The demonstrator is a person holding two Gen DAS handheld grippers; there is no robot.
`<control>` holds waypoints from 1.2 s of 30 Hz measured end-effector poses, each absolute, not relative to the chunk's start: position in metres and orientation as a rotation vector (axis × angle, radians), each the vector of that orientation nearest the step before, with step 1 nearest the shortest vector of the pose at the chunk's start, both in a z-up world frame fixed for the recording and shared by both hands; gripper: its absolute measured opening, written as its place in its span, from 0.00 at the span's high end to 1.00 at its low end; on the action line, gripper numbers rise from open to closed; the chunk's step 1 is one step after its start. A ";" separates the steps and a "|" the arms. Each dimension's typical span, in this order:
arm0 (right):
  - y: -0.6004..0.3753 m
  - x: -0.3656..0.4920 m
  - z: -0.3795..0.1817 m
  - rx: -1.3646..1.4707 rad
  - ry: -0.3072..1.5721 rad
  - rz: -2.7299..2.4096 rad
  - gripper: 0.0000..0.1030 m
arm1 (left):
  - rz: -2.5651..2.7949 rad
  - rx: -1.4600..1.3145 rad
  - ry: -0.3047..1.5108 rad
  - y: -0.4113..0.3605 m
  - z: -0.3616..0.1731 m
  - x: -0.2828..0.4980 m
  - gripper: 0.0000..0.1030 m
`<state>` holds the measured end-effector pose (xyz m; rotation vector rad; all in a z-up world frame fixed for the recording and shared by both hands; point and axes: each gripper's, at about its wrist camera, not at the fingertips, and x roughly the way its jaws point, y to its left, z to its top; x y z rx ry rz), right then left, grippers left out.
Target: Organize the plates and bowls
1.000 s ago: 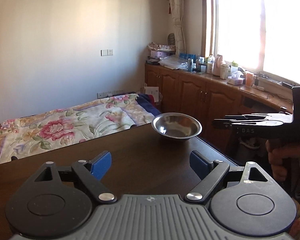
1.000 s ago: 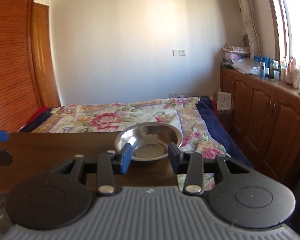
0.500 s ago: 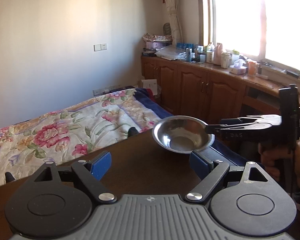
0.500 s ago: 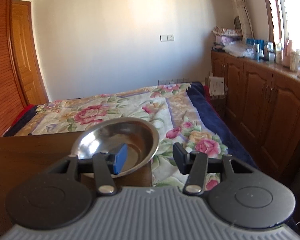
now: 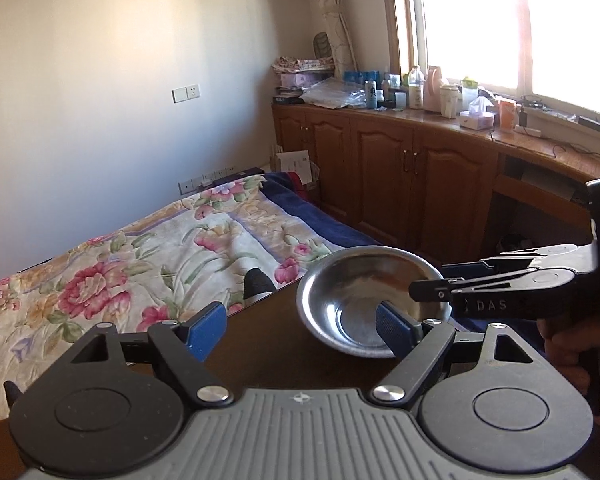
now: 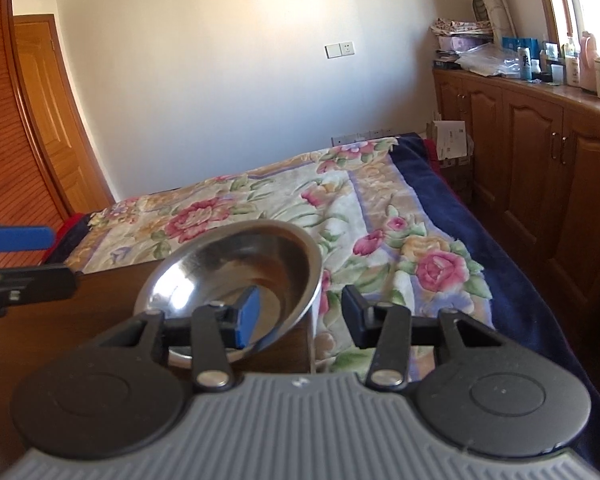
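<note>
Left wrist | left gripper fingers wide | right gripper perhaps gripping bowl | dark table, bed

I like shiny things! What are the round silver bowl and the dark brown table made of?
The round silver bowl looks like polished metal, probably stainless steel: it mirrors light and its surroundings. The dark brown table seems to be wood or wood veneer, smooth and slightly glossy.

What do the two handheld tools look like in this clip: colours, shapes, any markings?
Both match. The left tool has a ribbed grey body, two round black discs, black linkage arms with silver pivot pins and blue finger pads. The right tool has the same build, though only one blue pad shows. Seen side-on from the left wrist, it is a flat black frame lettered "DAS". No cables or sleeves show.
</note>
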<state>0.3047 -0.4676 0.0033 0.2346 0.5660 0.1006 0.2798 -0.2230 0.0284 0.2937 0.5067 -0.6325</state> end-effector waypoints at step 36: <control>-0.456 0.274 0.034 0.266 0.538 0.139 0.86 | -0.653 0.205 0.638 -0.217 0.034 0.284 0.85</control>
